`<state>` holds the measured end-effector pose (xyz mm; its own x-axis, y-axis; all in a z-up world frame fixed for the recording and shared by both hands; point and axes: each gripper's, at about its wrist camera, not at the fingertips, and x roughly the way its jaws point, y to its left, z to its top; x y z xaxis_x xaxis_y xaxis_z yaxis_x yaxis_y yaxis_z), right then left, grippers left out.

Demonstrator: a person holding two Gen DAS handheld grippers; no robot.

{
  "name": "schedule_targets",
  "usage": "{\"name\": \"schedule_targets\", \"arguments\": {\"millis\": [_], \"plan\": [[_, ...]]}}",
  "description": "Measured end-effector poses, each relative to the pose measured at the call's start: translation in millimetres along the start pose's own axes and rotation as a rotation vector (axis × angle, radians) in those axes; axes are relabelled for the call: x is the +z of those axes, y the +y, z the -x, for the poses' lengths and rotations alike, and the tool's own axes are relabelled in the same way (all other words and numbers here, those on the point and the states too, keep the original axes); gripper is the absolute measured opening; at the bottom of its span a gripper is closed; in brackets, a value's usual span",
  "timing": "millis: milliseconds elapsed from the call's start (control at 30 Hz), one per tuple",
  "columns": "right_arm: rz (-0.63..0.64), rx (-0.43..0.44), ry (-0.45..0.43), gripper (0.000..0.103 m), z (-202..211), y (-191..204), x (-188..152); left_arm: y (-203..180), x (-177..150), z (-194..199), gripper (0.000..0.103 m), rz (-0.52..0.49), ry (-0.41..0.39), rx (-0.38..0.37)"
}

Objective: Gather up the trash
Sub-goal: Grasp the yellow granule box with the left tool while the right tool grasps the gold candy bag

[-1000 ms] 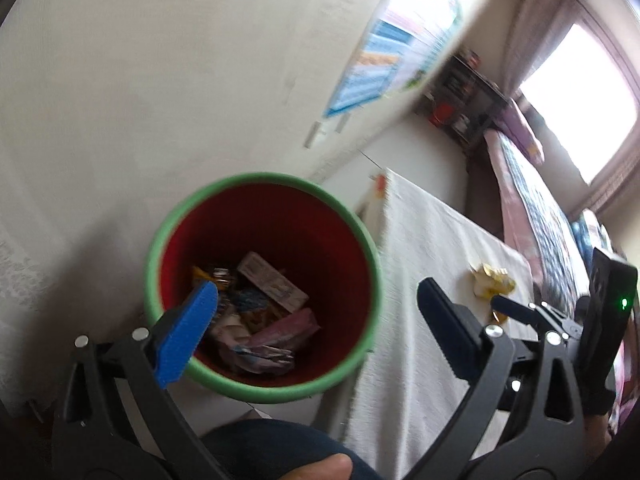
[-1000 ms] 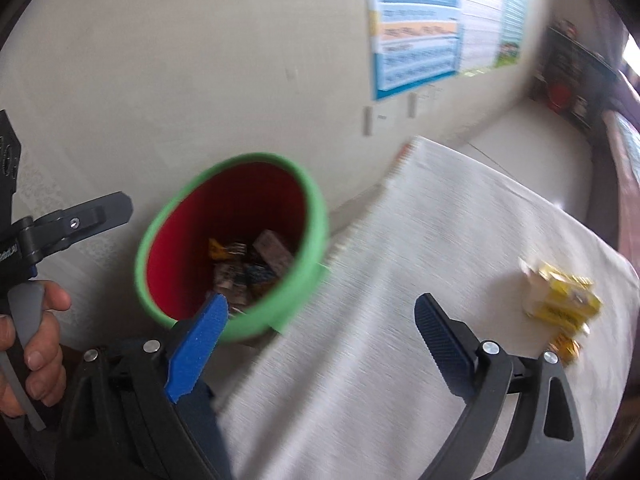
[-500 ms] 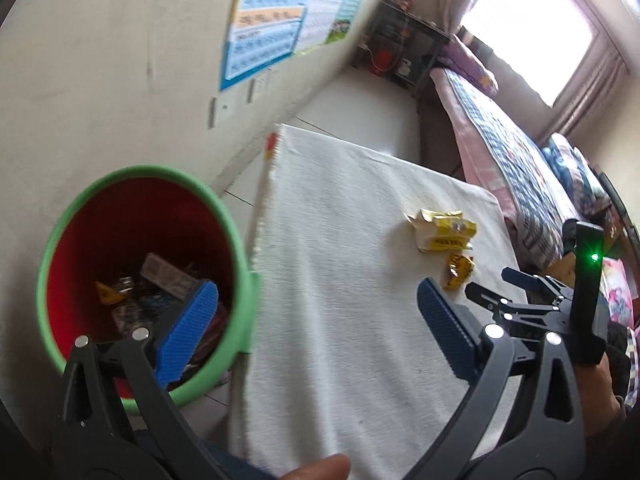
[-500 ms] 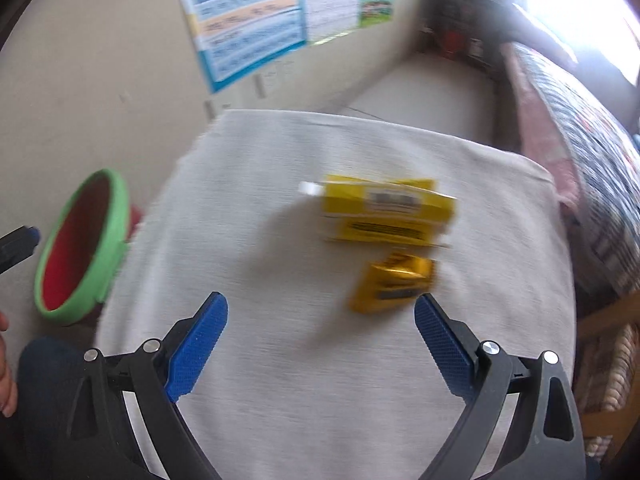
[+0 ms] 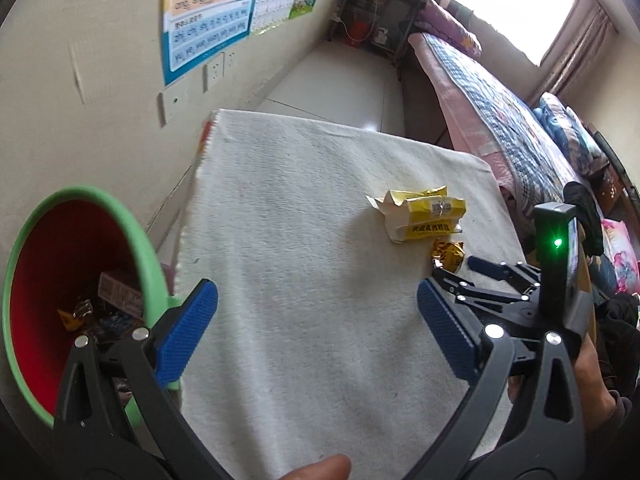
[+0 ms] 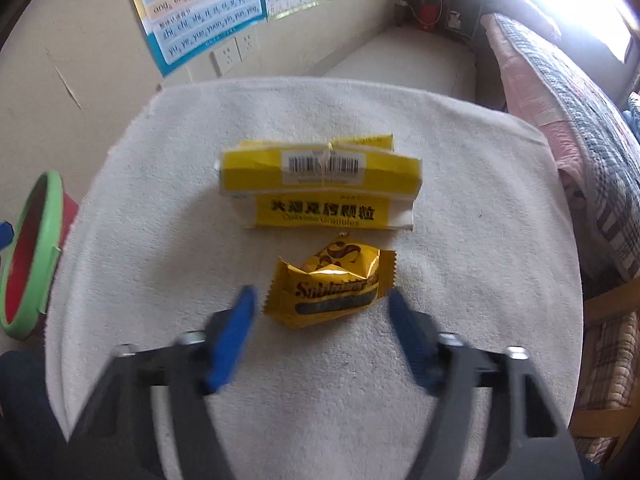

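A gold snack wrapper lies on the white-clothed table, just in front of a torn yellow medicine box. My right gripper hangs low over the wrapper. Its blurred blue jaws are closing with the wrapper between them, and a small gap still shows on the left side. In the left wrist view the right gripper sits beside the wrapper and the box. My left gripper stands open and empty over the near cloth. The red bin with a green rim holds several wrappers.
The bin stands off the table's left edge, against the wall with posters. A bed with a quilt runs along the right. A wooden chair stands at the table's right side. Bare cloth lies between the bin and the trash.
Both views swung from the bin to the tabletop. My right gripper came down over the gold wrapper and its jaws narrowed around it. The left gripper stayed open.
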<state>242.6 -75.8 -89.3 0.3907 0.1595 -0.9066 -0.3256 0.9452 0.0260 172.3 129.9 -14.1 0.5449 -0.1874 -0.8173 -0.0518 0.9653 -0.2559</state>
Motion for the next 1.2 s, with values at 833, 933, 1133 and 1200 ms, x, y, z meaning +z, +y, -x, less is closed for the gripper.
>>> {"name": "schedule_targets", "arguments": {"millis": [833,933,1133,1200], "plan": [[-0.048,0.057,-0.031,0.016,37.9,-86.7,-4.4,-130.6,60.2,-136.2,0.097,-0.484,0.183,0.046],[-0.057,0.061,-0.03,0.016,38.7,-93.6,-7.9,-137.1,64.7,-153.3,0.097,-0.552,0.22,0.065],[-0.069,0.075,-0.017,0.016,33.1,-95.8,-13.2,-141.8,70.1,-173.9,0.091,-0.603,0.293,0.041],[-0.071,0.083,-0.017,0.016,32.7,-94.1,-13.7,-140.9,70.2,-181.1,0.085,-0.597,0.318,0.026]]}}
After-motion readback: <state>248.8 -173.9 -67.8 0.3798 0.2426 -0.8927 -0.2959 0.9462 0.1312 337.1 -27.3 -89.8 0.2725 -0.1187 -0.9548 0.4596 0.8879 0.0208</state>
